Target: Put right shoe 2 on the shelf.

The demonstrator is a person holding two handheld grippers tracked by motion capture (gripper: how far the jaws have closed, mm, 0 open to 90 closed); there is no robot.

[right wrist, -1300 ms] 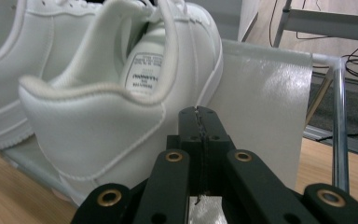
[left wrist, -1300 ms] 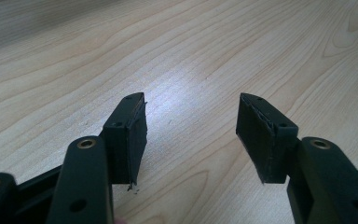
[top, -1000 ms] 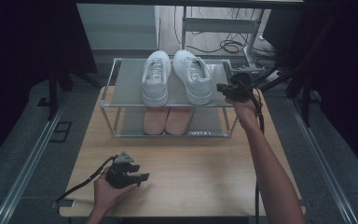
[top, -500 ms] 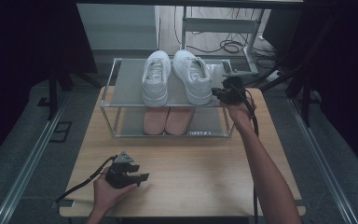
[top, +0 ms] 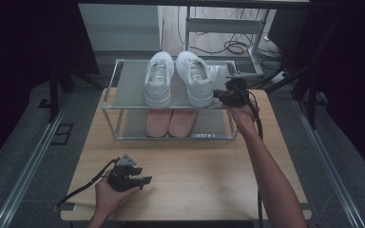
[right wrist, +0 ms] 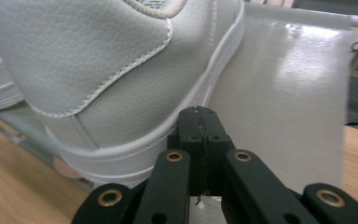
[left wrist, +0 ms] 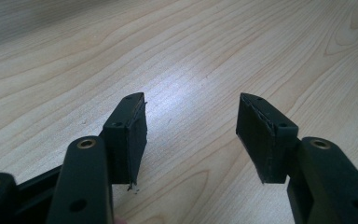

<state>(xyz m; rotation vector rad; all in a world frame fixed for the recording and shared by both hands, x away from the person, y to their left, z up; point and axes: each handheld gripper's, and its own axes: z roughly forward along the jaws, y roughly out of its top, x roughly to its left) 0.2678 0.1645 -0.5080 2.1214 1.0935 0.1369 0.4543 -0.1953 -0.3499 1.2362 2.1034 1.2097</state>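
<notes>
Two white sneakers, the left sneaker (top: 158, 78) and the right sneaker (top: 195, 77), stand side by side on the top shelf of a metal-framed rack (top: 128, 84). A pink pair (top: 171, 122) sits on the lower shelf. My right gripper (top: 218, 95) is shut with nothing between its jaws. Its tips are at the heel-side sole of the right sneaker (right wrist: 102, 70); in the right gripper view (right wrist: 200, 113) they sit right against the white sole edge. My left gripper (top: 144, 181) rests low over the wooden table near the front left, open and empty (left wrist: 191, 122).
The rack stands at the back of the wooden table (top: 199, 175). The top shelf (right wrist: 284, 84) has bare room to the right of the sneakers. Cables (top: 233, 46) lie on the floor behind the table.
My right gripper has edged left along the top shelf, closer to the right sneaker's heel. The left gripper has kept still.
</notes>
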